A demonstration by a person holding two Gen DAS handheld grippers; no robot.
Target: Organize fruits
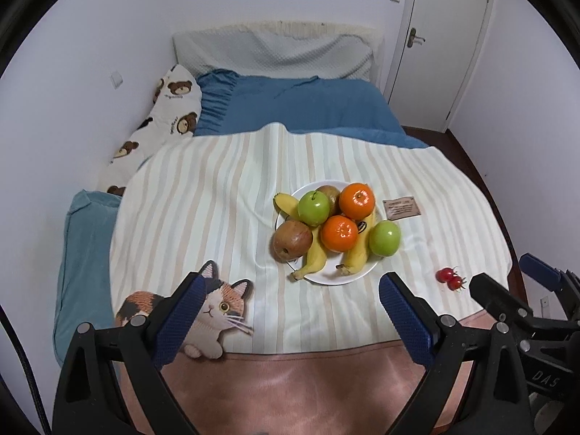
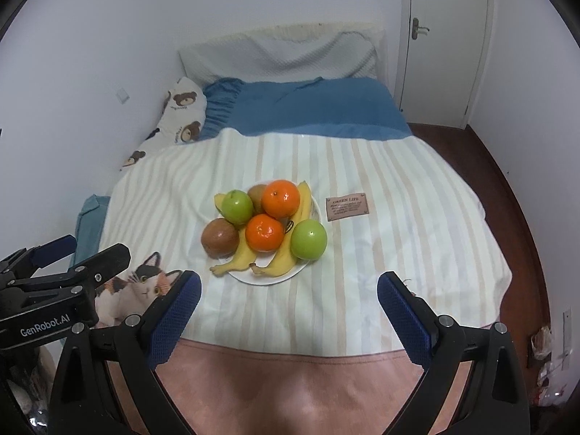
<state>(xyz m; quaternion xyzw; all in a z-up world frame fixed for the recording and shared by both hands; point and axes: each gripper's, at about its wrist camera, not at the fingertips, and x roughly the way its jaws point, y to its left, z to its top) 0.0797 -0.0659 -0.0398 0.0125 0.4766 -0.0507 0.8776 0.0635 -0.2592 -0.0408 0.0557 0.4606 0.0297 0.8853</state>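
While both hand-held grippers, left (image 1: 290, 301) and right (image 2: 288, 297), gape wide and empty, 2 small red cherry tomatoes (image 1: 450, 278) lie at 4 o'clock of the round white fruit-filled plate (image 1: 340, 278).

Bed (image 1: 326, 108) under striped blanket (image 1: 203, 199) bearing plate (image 1: 337, 279), cherry tomatoes (image 1: 450, 278).

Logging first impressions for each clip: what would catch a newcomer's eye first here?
The white plate piled with fruit in the middle of the striped blanket: two oranges, two green apples, bananas and brownish fruit. Next, two small red fruits lying apart on the blanket, right of the plate, seen only in the left wrist view. The left gripper and right gripper are both open and empty in front.
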